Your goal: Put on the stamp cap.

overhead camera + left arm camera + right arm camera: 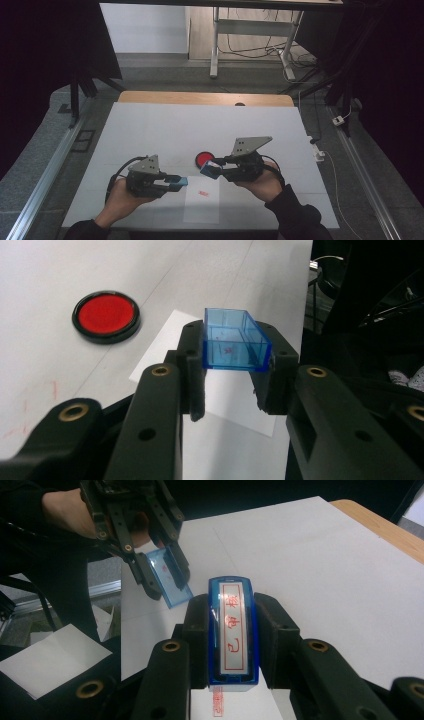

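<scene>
The right gripper [230,630] is clenched on a blue rectangular stamp [233,630], pads on its long sides. The stamp's long axis runs along the jaws, its mirrored red lettering face turned up toward the camera, above the red imprint [216,701] on the paper sheet [201,205]. The left gripper [234,365] grasps the clear blue stamp cap [234,341], hollow side up, long axis pointing away between the jaws. The red ink pad [204,159] sits on the white table [150,130] near the stamp
</scene>
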A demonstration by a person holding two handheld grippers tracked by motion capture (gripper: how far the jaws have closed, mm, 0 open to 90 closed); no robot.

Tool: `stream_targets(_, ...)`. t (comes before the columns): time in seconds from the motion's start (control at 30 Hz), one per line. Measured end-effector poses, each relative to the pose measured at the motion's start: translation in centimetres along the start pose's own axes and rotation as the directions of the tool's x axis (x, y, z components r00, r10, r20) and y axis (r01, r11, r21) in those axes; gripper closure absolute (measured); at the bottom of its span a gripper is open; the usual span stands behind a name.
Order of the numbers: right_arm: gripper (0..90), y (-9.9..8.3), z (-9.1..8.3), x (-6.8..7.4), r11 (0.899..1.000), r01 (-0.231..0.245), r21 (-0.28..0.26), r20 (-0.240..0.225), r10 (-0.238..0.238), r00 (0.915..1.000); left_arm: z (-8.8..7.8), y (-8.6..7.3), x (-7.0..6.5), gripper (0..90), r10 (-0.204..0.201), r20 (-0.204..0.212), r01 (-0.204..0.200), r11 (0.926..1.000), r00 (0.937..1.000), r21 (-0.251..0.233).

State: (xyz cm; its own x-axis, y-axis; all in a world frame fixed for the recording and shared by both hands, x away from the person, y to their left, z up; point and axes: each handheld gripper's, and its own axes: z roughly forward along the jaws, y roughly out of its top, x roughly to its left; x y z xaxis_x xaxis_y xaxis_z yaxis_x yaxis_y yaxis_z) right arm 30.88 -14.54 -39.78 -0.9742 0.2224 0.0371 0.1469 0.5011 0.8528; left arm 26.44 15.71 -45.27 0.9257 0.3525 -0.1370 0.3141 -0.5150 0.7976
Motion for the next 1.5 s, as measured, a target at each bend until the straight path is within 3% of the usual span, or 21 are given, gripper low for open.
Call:
stream_targets(0.47, 69.9, 0.4, -0.2, 0.0, 1.0, 0.005, -0.005, -0.019, -0.005, 0.9998, 2.2, 1.6, 0.6, 68.4, 0.023, 0.065, -0.023, 0.9997, 0.9976, 0.005)
stream_targets(0.8, 70.0, 0.7, -0.5, 0.1, 1.0, 0.011, -0.021, -0.031, -0.012, 0.9994, 3.7, 2.3, 1.6, 68.6, 0.043, 0.121, -0.045, 0.999, 0.9917, 0.009)
stream_targets(1.13, 70.1, 0.6, -0.3, 0.3, 0.999, 0.033, -0.025, -0.062, -0.035, 0.9975, 4.9, 2.9, 2.1, 68.8, 0.099, 0.189, -0.096, 0.9951, 0.9771, -0.023)
stream_targets(1.5, 70.1, 0.5, 0.2, 0.5, 0.998, 0.057, -0.025, -0.103, -0.06, 0.9929, 5.1, 3.2, 2.3, 69.0, 0.135, 0.243, -0.118, 0.9894, 0.9605, -0.084)
